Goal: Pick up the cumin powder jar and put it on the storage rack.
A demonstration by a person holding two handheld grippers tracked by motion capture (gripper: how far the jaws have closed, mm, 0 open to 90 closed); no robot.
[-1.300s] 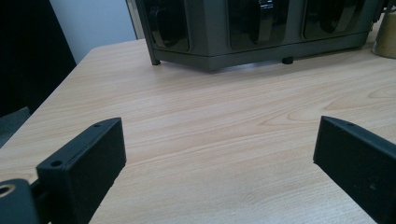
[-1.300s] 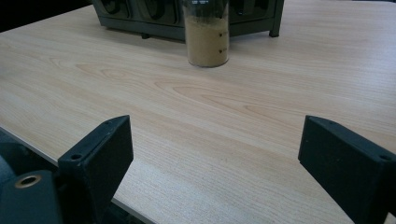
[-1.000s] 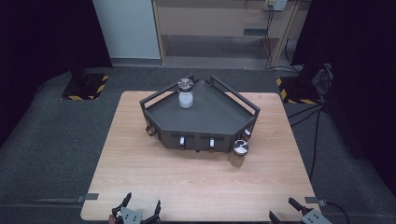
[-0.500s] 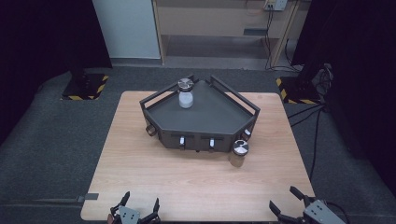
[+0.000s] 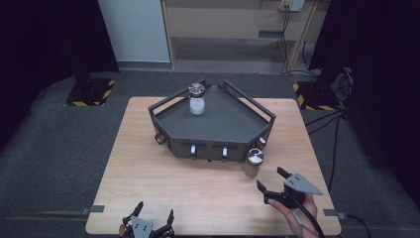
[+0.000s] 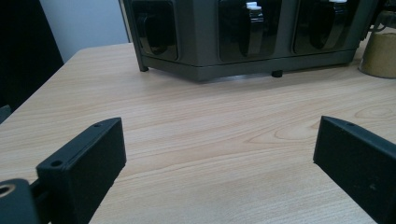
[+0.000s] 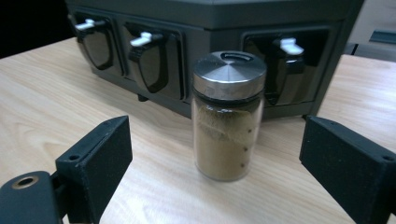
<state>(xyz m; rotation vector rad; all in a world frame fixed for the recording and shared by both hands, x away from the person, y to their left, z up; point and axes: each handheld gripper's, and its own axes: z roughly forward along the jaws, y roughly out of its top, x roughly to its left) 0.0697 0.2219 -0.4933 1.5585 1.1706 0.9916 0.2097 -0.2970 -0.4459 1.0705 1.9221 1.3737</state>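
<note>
1. High view: since the earlier frames the right tool (image 5: 273, 184) has advanced from the near edge of the surface (image 5: 148, 173) toward the brown spice jar (image 5: 253, 162), while the left tool (image 5: 152, 218) stays at the near edge. The right tool, carried in a hand (image 5: 297, 215), lies just short of the jar and apart from it, its jaws spread wide and holding nothing. The jar stands upright on the surface, just in front of the right front corner of the dark rack (image 5: 213, 121). A second jar with white contents (image 5: 196, 99) stands upright on top of the rack near its far corner. The left tool's jaws are spread and empty.
2. Left gripper view: the left tool (image 6: 219, 154) has both black jaws wide apart over bare wood, with nothing between them. The rack's front face (image 6: 201, 56) rises ahead, its recessed holders carrying white-tipped clips. The brown jar's base (image 6: 380, 53) appears at the right edge, well apart from the jaws.
3. Right gripper view: the right tool (image 7: 215, 158) faces the brown spice jar (image 7: 227, 126), which stands upright with its metal lid on, centred in the gap ahead of the jaws and touching neither. The rack (image 7: 210, 18) stands close behind the jar.
</note>
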